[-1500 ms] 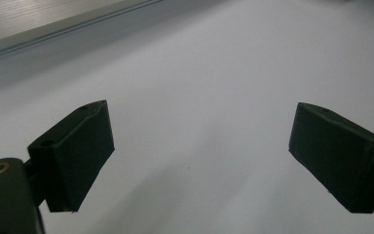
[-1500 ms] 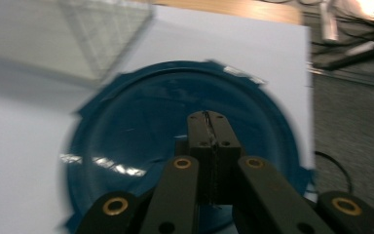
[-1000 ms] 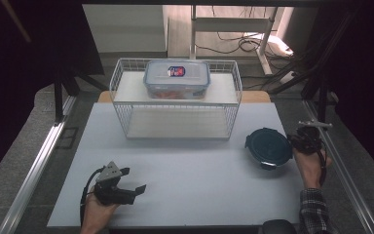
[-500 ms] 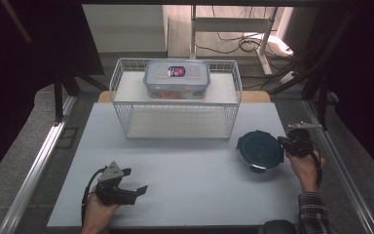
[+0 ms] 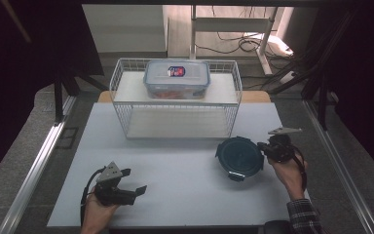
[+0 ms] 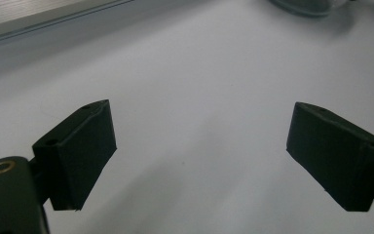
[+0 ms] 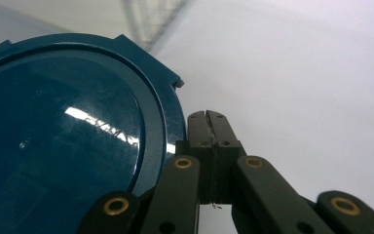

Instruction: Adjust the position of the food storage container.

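While its jaws are pressed flat together with nothing between them, the right gripper sits against the rim of a round dark-teal container lid near the right edge of the tabletop, a posture that reads as pushing or nudging the lid across the white surface rather than gripping it. From the right gripper view the closed tips lie just beside the lid's raised edge, next to one of its locking tabs, and whether they actually touch it cannot be told. The person's right hand steers from the front right corner. The left gripper rests low near the front left corner, held in the left hand, its jaws spread wide apart over bare tabletop and holding nothing; it appears parked, waiting for its turn. Farther out, a white wire basket stands at the back edge of the tabletop, and on top of it rests a clear rectangular food container with a latched lid and a red-and-blue label. The stretch between lid and basket is open, so the basket's front wire wall looks like the only obstacle if the lid travels toward the back. Cables and a metal stand lie on the floor beyond the table.
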Demonstrator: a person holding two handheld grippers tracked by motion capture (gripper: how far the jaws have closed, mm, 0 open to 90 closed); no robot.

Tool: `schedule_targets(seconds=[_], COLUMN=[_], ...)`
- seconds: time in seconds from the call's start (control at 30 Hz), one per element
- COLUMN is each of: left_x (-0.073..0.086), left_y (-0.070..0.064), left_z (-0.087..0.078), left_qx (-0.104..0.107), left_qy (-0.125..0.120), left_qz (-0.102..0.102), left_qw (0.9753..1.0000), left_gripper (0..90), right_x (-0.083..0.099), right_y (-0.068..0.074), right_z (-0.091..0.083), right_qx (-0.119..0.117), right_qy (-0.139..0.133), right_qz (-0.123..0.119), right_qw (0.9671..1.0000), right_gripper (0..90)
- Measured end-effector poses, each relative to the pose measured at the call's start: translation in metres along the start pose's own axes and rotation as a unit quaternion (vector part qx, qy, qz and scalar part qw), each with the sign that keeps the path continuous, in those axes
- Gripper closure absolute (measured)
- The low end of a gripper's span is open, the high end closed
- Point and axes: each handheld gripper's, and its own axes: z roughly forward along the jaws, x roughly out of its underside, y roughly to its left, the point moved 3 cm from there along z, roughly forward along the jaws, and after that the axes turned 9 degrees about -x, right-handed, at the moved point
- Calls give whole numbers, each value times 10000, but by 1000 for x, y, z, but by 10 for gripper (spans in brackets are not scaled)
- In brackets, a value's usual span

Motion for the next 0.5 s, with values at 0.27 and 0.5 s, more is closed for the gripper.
schedule_targets(seconds=[0.27, 0.5], left_x=[1, 1], left_y=[0, -1], left_z=[1, 1], left_qx=[34, 35], left_qy=[38, 73], left_qz=[-26, 2], left_qw=[10000, 10000], left_gripper=[92, 80], right_x=[-6, -7], right_y=[43, 60], right_z=[15, 19], right_qx=[-415, -420], right_qy=[93, 34], right_qz=[-330, -559], right_qw=[9985, 9975], right_gripper=[897, 896])
